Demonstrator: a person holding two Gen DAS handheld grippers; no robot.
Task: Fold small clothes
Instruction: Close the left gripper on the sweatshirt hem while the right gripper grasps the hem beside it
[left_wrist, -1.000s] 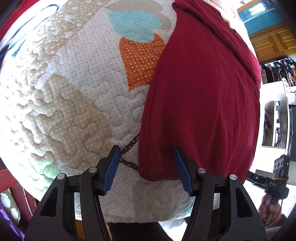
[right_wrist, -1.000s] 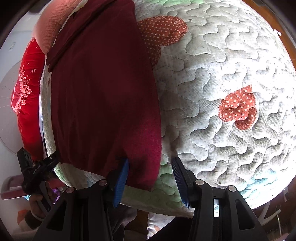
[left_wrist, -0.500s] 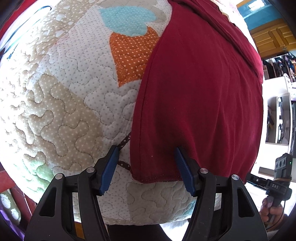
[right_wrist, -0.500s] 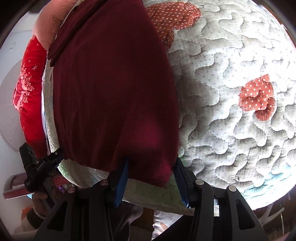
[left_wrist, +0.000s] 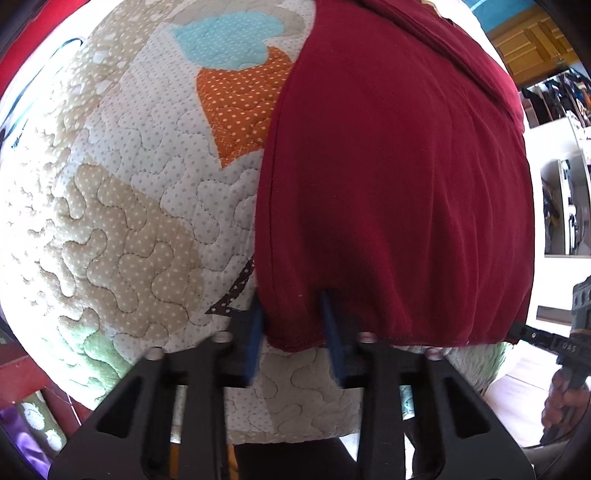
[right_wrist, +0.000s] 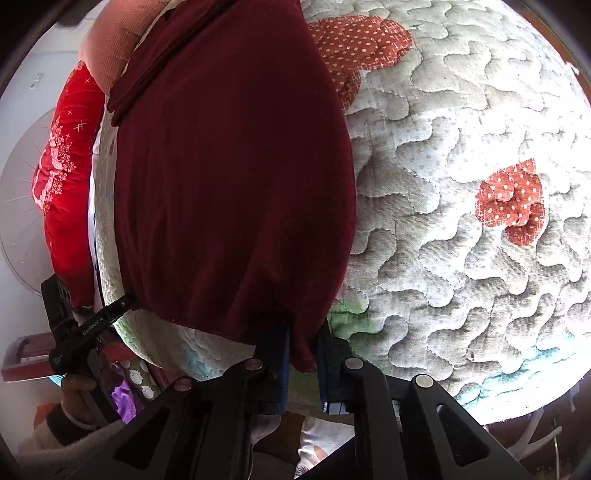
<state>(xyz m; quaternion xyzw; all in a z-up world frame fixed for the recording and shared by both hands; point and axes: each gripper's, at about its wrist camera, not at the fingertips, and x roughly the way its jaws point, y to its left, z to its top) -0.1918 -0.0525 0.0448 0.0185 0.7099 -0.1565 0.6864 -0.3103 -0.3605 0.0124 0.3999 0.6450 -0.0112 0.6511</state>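
Both grippers have moved in on the near hem of the dark red garment (left_wrist: 399, 177) since a moment ago, when their blue pads stood wide apart.

The left gripper (left_wrist: 295, 332) is closing, with the garment's near left corner bunched between its pads. The right gripper (right_wrist: 303, 350) is closing too and pinches the near right corner in a tight fold. The garment lies flat on a quilted bedspread (right_wrist: 461, 129) with orange dotted patches. A red cushion (right_wrist: 66, 177) sits past the far edge. A hand (right_wrist: 79, 395) grips the other tool's handle.
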